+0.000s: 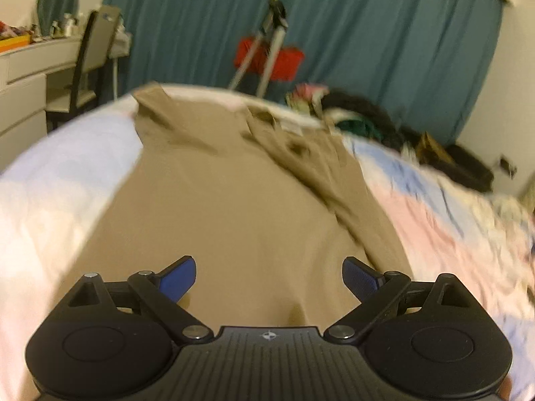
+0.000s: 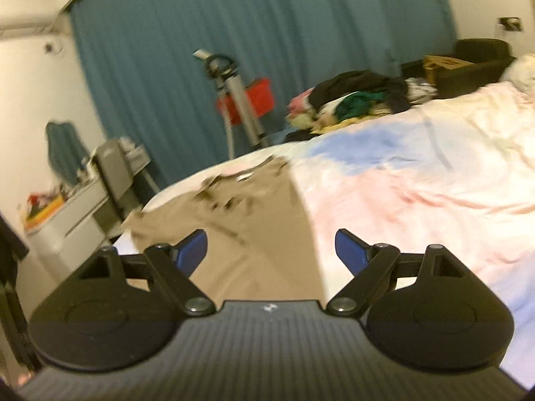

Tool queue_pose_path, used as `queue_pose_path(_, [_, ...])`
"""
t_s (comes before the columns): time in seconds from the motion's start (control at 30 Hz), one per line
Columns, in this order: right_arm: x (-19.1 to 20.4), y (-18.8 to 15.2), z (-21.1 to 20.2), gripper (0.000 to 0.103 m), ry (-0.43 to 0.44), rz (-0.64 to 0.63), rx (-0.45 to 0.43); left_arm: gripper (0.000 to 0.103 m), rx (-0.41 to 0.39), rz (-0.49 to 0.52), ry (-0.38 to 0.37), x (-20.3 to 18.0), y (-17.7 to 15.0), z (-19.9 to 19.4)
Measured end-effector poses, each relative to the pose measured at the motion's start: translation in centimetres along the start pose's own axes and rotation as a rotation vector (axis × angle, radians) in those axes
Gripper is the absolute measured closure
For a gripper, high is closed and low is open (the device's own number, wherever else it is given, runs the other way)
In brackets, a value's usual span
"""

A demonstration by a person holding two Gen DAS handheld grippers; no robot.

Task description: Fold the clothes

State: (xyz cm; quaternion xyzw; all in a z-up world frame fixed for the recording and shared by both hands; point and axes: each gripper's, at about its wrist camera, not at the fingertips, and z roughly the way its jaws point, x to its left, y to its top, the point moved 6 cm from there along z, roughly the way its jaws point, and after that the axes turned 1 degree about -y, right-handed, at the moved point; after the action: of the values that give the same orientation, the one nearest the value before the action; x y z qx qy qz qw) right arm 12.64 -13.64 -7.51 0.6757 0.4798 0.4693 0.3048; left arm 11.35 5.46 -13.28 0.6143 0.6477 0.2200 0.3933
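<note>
A tan garment lies spread on the bed's pastel sheet, its far part rumpled. It also shows in the right wrist view, with its right edge straight. My left gripper is open and empty above the near part of the garment. My right gripper is open and empty above the garment's near right edge. A pile of other clothes lies at the far side of the bed, also in the left wrist view.
A tripod and a red box stand before a teal curtain. A chair and white desk are at the left. Dark bags sit at the far right.
</note>
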Motion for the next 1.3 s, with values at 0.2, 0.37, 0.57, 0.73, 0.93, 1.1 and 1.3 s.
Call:
queue_pose_path(0.2, [-5.7,1.9,-1.6,0.018,-0.069,0.110,-0.070,0.010,0.115,0.041,-0.066,-5.9,-1.9,0.6])
queue_pose_path(0.37, [-9.0,2.6,-2.3,0.018,-0.110,0.187,-0.119,0.014,0.190,-0.004,-0.140,-12.1,-2.5,2.1])
queue_pose_path(0.57, [-11.9,3.2,-3.1,0.018,-0.155,0.246,-0.178,0.023,0.295,-0.002,-0.207,-19.9,-4.4,4.7])
queue_pose_path(0.73, [-13.6,2.7,-3.1,0.018,-0.149,0.296,-0.174,0.034,0.386,0.071,-0.199,-24.5,-7.5,7.0])
queue_pose_path(0.93, [-14.0,2.3,-2.1,0.018,-0.136,0.318,-0.151,0.087,0.405,0.188,-0.130,-25.1,-9.6,8.5])
queue_pose_path(1.1, [-14.2,2.2,-1.9,0.018,-0.119,0.336,-0.142,0.098,0.378,0.075,-0.210,-22.9,-7.4,6.4])
queue_pose_path(1.3, [-12.3,1.6,-1.5,0.016,-0.085,0.317,-0.116,0.098,0.314,-0.099,-0.347,-18.1,-3.4,0.7])
